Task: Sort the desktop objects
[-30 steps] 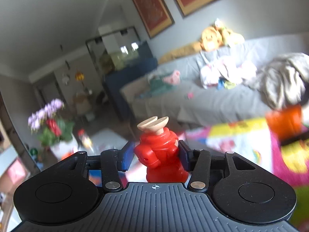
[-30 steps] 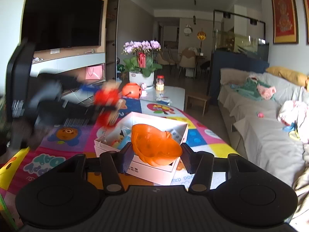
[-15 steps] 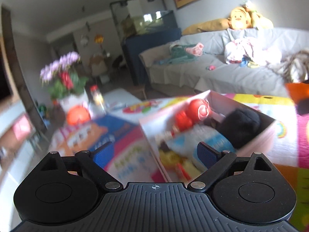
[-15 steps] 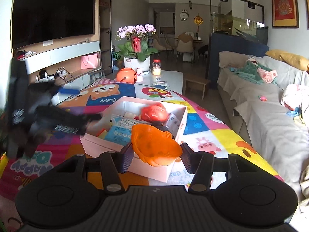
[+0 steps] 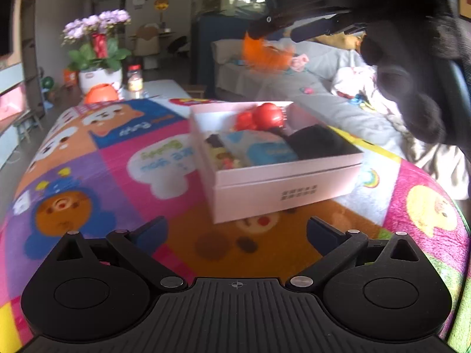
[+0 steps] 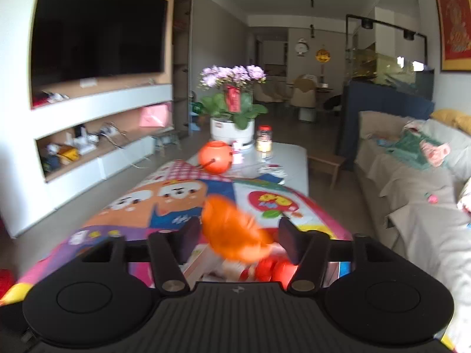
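A white box (image 5: 282,176) stands on the colourful cartoon mat (image 5: 97,176). Inside it lie a red toy figure (image 5: 265,116), a blue packet and a black item. My left gripper (image 5: 235,232) sits low before the box, open wide with nothing between its fingers. Above the box's far end hovers my right gripper (image 5: 282,32), held by a black-gloved hand (image 5: 412,94). An orange bowl-shaped piece (image 6: 232,232) shows blurred and tilted between the opening jaws of the right gripper (image 6: 238,239), with a gap at the right pad. The red toy (image 6: 270,267) shows just below it.
At the table's far end stand a potted purple flower (image 6: 232,108), an orange pumpkin bucket (image 6: 213,157) and a small jar (image 6: 264,141). A grey sofa (image 6: 412,206) with clothes runs along the right. A TV cabinet (image 6: 88,135) lines the left wall.
My left gripper let the red toy go into the box, opened wide and dropped back low before it. My right gripper carried the orange piece forward over the box and its jaws widened.
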Tool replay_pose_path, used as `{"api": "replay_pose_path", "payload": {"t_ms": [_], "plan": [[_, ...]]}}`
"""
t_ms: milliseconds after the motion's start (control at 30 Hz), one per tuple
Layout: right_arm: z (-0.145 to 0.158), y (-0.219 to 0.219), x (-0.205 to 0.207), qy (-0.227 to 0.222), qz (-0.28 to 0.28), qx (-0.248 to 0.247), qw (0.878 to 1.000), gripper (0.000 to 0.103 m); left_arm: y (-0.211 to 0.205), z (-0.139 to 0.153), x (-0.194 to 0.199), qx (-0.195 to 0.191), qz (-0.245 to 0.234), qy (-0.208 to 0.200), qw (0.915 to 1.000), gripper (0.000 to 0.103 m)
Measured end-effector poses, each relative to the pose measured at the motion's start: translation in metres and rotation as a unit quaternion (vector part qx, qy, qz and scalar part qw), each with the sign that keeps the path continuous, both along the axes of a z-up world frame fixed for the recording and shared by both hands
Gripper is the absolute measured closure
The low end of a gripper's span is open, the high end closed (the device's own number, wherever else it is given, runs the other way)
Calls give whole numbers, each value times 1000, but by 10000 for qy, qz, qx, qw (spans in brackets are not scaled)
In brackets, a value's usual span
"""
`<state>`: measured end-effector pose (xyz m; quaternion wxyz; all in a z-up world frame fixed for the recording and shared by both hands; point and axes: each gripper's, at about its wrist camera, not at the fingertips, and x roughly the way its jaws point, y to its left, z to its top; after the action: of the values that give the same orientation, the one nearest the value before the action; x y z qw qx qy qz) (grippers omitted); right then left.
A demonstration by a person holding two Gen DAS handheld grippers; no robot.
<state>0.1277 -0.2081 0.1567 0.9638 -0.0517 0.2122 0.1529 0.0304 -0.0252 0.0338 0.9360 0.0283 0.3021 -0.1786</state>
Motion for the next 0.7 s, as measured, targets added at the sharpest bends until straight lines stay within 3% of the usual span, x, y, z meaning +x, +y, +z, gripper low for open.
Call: {"api": "replay_pose_path", "payload": {"t_ms": [133,400,500,700], "plan": [[-7,2,2,55,-155,-42,9999,33,18,-4,-3,-74,327,109,9994,0],[-41,-40,-69,334,-491,77,9982,14,15,-17,-3,-265,334,511,9978,0],[-62,-57,-100,572,-674,298,9956,1,9,-20,-13,-274,273,454,9982,0],[-122,-65,-134,1387,-978,313,9850,0,-4,-29,-21,16,581,280,9979,0]]}}
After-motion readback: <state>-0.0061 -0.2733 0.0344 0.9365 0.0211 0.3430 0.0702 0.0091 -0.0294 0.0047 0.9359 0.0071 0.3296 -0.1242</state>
